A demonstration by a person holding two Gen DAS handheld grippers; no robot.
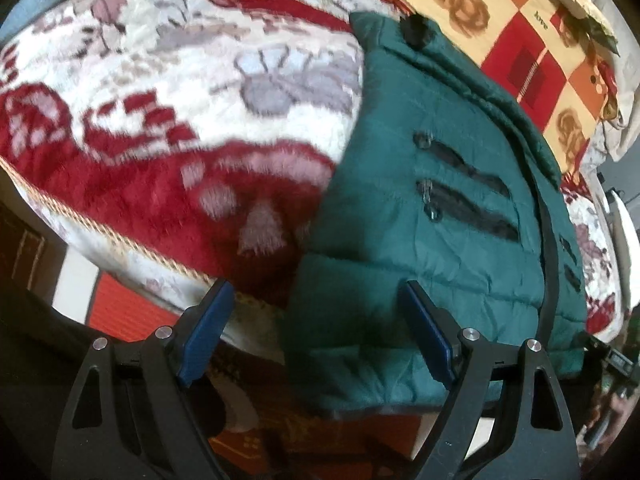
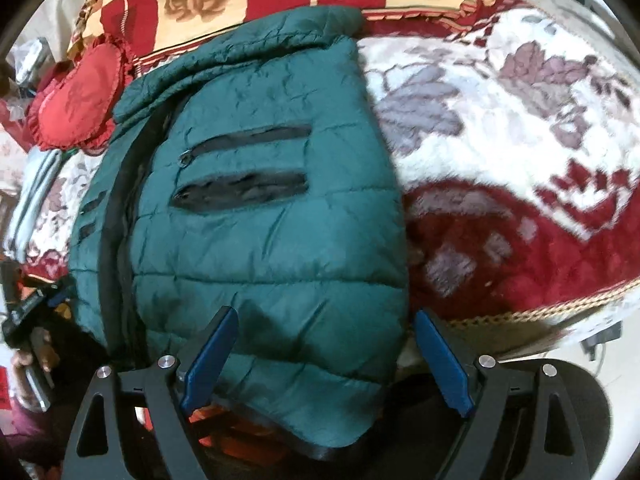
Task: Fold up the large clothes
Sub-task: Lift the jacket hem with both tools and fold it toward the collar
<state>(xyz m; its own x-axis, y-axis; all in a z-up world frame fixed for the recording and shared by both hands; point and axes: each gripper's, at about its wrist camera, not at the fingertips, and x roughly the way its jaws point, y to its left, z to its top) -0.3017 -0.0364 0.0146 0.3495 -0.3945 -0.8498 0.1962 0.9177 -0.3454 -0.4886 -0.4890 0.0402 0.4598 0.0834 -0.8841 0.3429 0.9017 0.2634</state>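
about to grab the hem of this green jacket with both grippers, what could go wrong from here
The green puffer jacket hangs its hem over the bed edge, so a weak pinch could let the slippery shell slide off. Both the left gripper and right gripper are open; thick padding may bunch, so only the top layer gets caught. The fuzzy blanket beneath could get pinched along with the hem and drag.

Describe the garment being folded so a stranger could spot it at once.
Start at the bed's red and white floral blanket. At its front edge lies the dark green quilted jacket, its hem hanging over. It is the only puffy plain green piece, with two black zip pockets.
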